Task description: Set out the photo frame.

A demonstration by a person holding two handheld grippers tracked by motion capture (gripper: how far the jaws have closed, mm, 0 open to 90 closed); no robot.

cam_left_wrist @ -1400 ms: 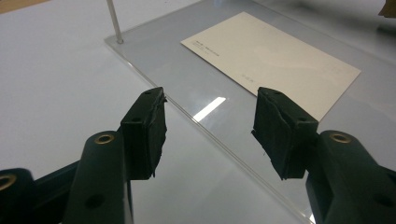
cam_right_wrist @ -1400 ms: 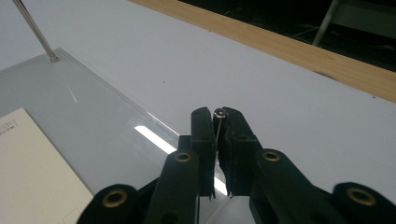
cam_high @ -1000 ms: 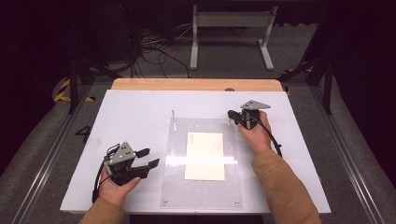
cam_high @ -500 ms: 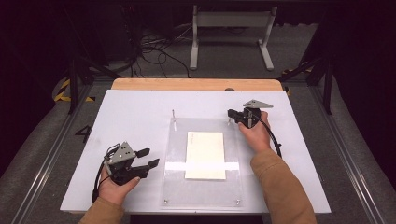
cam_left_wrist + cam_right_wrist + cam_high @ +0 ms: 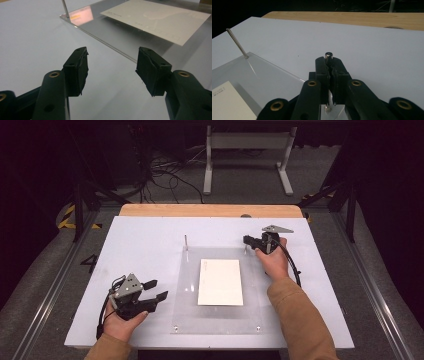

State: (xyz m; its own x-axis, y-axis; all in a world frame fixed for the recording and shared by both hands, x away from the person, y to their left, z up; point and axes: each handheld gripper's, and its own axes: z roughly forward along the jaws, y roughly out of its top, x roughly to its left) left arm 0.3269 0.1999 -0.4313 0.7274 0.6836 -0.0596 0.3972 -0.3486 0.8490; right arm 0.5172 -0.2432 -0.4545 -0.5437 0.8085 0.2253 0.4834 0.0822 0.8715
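Observation:
A clear acrylic plate (image 5: 190, 315) lies mid-table with a white card (image 5: 220, 281) on it. One thin metal pin (image 5: 186, 241) stands upright at the plate's far left corner. At the far right corner my right gripper (image 5: 246, 240) is shut on a second upright pin (image 5: 328, 55), whose top pokes out above the jaws. My left gripper (image 5: 156, 290) rests open just left of the plate's front half. The left gripper view has its jaws (image 5: 112, 67) wide apart and empty, facing the plate edge (image 5: 110, 37) and the card (image 5: 160, 17).
The plate sits on a white tabletop (image 5: 140, 245) over a wooden board (image 5: 210, 210) that shows along the far edge. Small screws mark the plate's front corners (image 5: 175, 328). Beyond the table are a dark floor, cables and a white stand (image 5: 247, 150).
My right gripper has crept slightly toward the far side while staying shut at the pin. The left gripper has not moved.

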